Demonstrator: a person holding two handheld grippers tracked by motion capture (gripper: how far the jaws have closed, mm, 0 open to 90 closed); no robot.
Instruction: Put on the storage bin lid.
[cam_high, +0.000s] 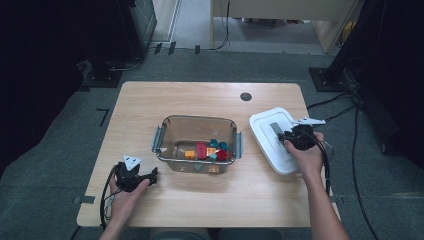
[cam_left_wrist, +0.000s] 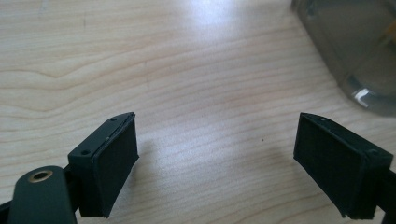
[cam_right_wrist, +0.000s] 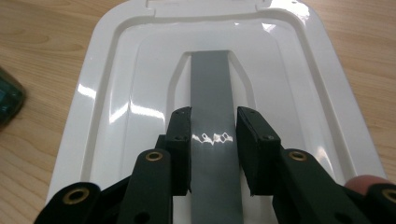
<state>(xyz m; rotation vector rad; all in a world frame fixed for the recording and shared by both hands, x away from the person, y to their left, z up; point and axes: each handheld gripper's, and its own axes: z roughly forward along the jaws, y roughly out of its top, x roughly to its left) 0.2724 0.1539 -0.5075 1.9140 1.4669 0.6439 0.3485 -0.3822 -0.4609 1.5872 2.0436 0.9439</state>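
Note:
A white lid (cam_high: 267, 135) lies right of a clear plastic container (cam_high: 200, 118) at the table's middle. A grey handle strip (cam_right_wrist: 210, 88) runs along the lid's (cam_right_wrist: 116, 93) centre. My right gripper (cam_right_wrist: 213, 122) comes in from the lid's near end, its pads closed on the strip's two edges. In the high view the right gripper (cam_high: 289, 138) sits over the lid's near right part. I cannot tell whether the lid rests on the table. My left gripper (cam_high: 153, 176) stands open, low over bare wood at the container's front left. Nothing lies between the left gripper's (cam_left_wrist: 215, 135) jaws.
Several coloured toy bricks (cam_high: 210, 150) lie in the container's front right part. A corner of the container (cam_left_wrist: 355, 51) shows at the upper right of the left gripper view. A dark round grommet (cam_high: 245, 96) sits near the table's far edge. Cables trail off the table's right side.

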